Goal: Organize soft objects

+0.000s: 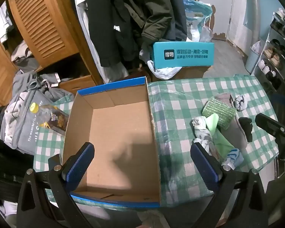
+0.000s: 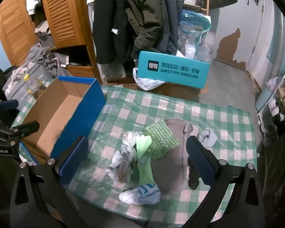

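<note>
An empty cardboard box with blue outer sides (image 1: 114, 133) stands open on the checked table; it also shows in the right wrist view (image 2: 53, 114). My left gripper (image 1: 142, 163) is open and empty above the box's near edge. A pile of soft things lies to the right: a green bubble-wrap pad (image 2: 161, 140), a light green cloth (image 2: 144, 163), a grey-white sock bundle (image 2: 123, 157), a white-blue sock (image 2: 142, 191), a brownish-grey cloth (image 2: 172, 161), a black sock (image 1: 246, 126) and a white sock (image 2: 207, 138). My right gripper (image 2: 138, 163) is open and empty over the pile.
A plastic bottle with a yellow cap (image 1: 49, 117) lies left of the box beside a grey bag (image 1: 22, 133). A teal shoe box (image 2: 172, 70) stands beyond the table's far edge. Hanging coats (image 2: 134, 19) and a wooden wardrobe (image 2: 62, 13) are behind. A shoe rack (image 1: 275, 57) stands at right.
</note>
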`<control>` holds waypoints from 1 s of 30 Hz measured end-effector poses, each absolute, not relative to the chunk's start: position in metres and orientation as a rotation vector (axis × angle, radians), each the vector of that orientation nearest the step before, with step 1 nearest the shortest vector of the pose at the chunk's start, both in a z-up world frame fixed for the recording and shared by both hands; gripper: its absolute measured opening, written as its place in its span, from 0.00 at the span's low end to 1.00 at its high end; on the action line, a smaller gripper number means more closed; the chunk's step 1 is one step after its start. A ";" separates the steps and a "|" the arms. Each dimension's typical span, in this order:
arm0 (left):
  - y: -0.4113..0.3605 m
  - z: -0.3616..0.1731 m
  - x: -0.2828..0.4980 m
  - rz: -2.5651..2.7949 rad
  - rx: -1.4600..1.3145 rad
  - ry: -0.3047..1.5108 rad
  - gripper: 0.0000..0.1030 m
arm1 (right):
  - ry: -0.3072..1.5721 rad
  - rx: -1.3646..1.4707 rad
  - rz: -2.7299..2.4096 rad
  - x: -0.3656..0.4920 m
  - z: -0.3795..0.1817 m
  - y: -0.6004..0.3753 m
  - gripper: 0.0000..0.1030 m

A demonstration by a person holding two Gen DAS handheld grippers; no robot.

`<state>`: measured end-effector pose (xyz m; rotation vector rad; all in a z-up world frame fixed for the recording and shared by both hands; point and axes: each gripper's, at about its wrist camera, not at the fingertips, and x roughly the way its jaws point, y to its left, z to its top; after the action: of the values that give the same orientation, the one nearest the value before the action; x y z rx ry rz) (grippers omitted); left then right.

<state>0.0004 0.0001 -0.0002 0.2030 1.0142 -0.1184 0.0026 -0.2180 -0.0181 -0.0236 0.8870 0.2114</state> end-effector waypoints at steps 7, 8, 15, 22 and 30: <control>0.000 -0.001 0.001 -0.112 0.205 1.005 0.99 | 0.878 -0.017 0.215 0.002 -0.018 -0.220 0.98; 0.000 -0.001 0.002 -0.112 0.206 1.006 0.99 | 0.878 -0.017 0.215 0.001 -0.018 -0.221 0.98; -0.005 0.001 0.000 -0.111 0.202 0.994 0.99 | 0.879 -0.015 0.217 0.001 -0.018 -0.220 0.98; -0.004 0.005 0.001 -0.115 0.201 0.993 0.99 | 0.880 -0.017 0.215 0.001 -0.019 -0.220 0.98; -0.008 0.008 0.003 -0.115 0.202 0.992 0.99 | 0.881 -0.015 0.216 0.001 -0.019 -0.221 0.98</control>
<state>0.0026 -0.0077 0.0076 0.2018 0.9925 -0.1148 0.0009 -0.2206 -0.0193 -0.0146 0.8811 0.2162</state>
